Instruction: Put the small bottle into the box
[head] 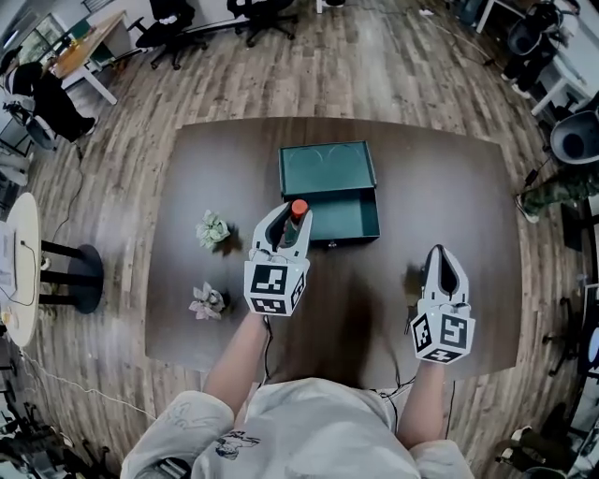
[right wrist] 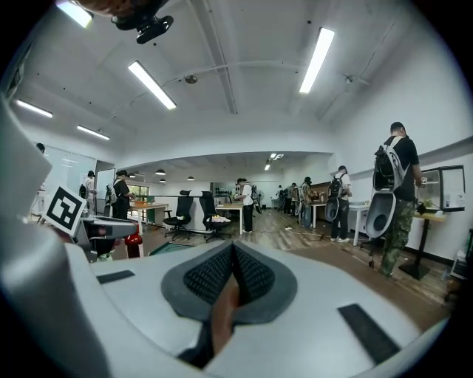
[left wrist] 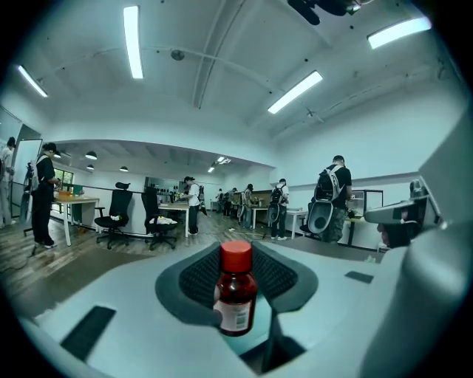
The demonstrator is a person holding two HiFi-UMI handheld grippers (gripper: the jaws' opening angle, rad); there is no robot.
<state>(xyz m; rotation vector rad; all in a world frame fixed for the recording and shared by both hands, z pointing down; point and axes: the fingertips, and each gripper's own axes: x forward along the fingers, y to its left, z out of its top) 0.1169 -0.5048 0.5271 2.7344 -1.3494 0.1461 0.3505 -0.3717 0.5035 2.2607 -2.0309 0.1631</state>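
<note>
The small bottle (head: 298, 211) is dark brown with a red cap and a white label. My left gripper (head: 292, 221) is shut on it, and it stands upright between the pads in the left gripper view, bottle (left wrist: 236, 297). In the head view the bottle hangs by the front left corner of the green box (head: 372, 202), which lies open on the dark table (head: 449, 178). My right gripper (head: 439, 255) rests to the right over the table, jaws shut with nothing between them (right wrist: 232, 275). The right gripper view also catches the bottle (right wrist: 134, 244) and the box (right wrist: 171, 249) at its left.
Two small potted succulents (head: 212, 228) (head: 207, 300) stand on the table's left part. Office chairs (head: 173, 23), desks and several people fill the room beyond the table. A round white side table (head: 21, 267) stands at the far left.
</note>
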